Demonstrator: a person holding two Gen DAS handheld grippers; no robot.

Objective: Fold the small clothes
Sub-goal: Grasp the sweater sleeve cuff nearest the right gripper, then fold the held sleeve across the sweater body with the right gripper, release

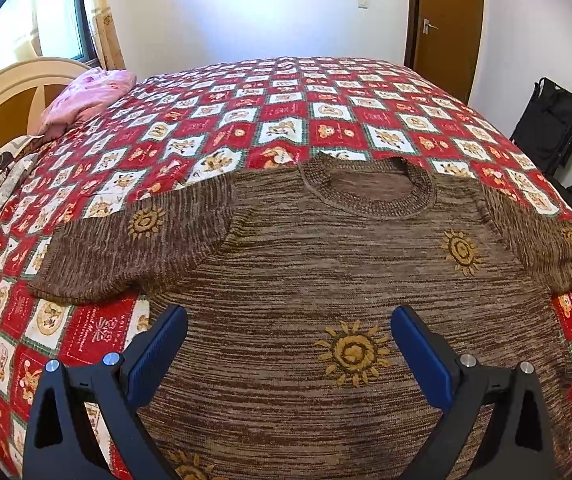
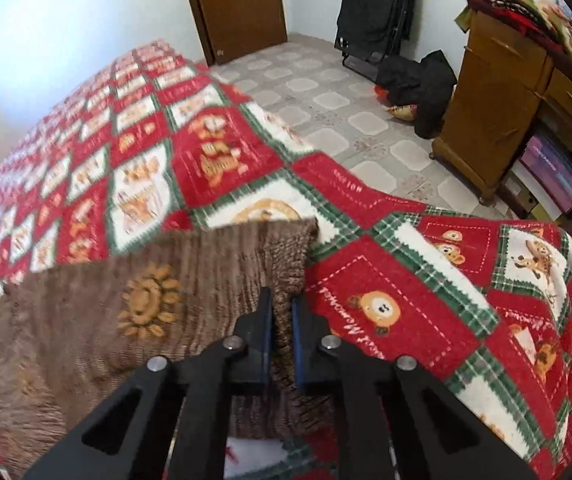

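A brown knitted sweater (image 1: pixel 326 264) with yellow sun motifs lies flat on the bed, neck hole toward the far side, both sleeves spread out. My left gripper (image 1: pixel 288 316) hovers open over the sweater's lower body, nothing between its blue pads. In the right wrist view the sweater's right sleeve (image 2: pixel 173 280) lies across the quilt, and my right gripper (image 2: pixel 282 308) is shut on the sleeve's cuff edge, knit fabric pinched between the pads.
The bed carries a red, white and green patchwork quilt (image 1: pixel 269 112). A pink pillow (image 1: pixel 89 96) sits at the headboard side. Past the bed's edge are tiled floor (image 2: pixel 326 96), a wooden cabinet (image 2: pixel 494 120), black bags (image 2: pixel 418 80) and a brown door (image 2: pixel 241 4).
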